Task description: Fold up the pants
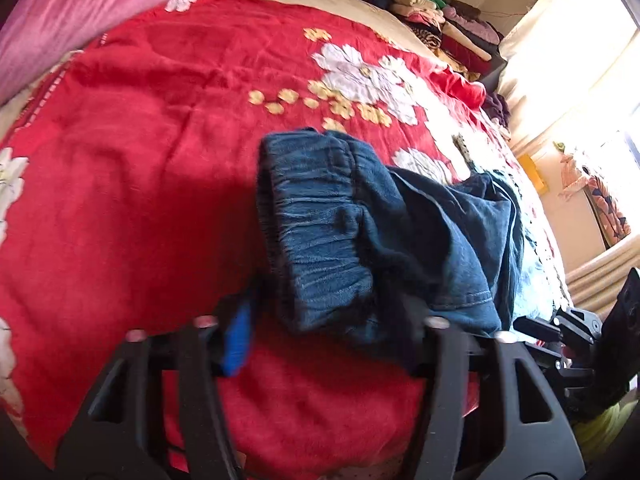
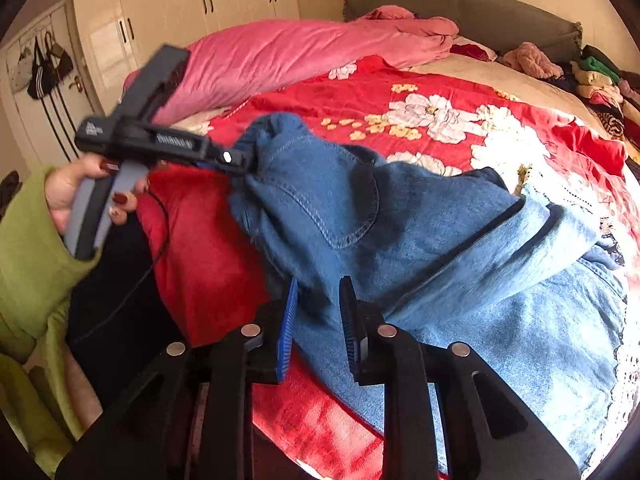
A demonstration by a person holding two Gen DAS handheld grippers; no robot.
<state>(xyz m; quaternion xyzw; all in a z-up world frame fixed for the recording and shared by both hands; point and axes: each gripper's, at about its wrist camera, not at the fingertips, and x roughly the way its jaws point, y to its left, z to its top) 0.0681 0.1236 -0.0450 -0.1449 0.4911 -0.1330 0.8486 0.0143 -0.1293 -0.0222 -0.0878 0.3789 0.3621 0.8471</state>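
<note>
Pants (image 2: 360, 216) in blue denim lay half raised over the red floral blanket (image 1: 140, 160) on the bed, their waistband end bunched and lifted near the bed's near edge while the paler legs spread flat toward the sunlit side. In the right wrist view we saw our left hand-held gripper (image 2: 240, 162) clamped on the waistband (image 1: 316, 236) corner, held by a hand (image 2: 80, 196) with dark red nails and a green sleeve (image 2: 32, 264). In the left wrist view the elastic waistband hung between that gripper's two fingers, one blue pad (image 1: 240, 332) visible beside the cloth, the other hidden behind the denim. Our right hand-held gripper (image 2: 318, 328) had its jaws apart, with a fold of the pants lying in the gap, and we could not tell whether the pads touched the fabric. A pink quilt (image 2: 280, 56) lay along the far side of the bed, and folded clothes (image 1: 440, 28) were stacked by the headboard (image 2: 480, 12)
</note>
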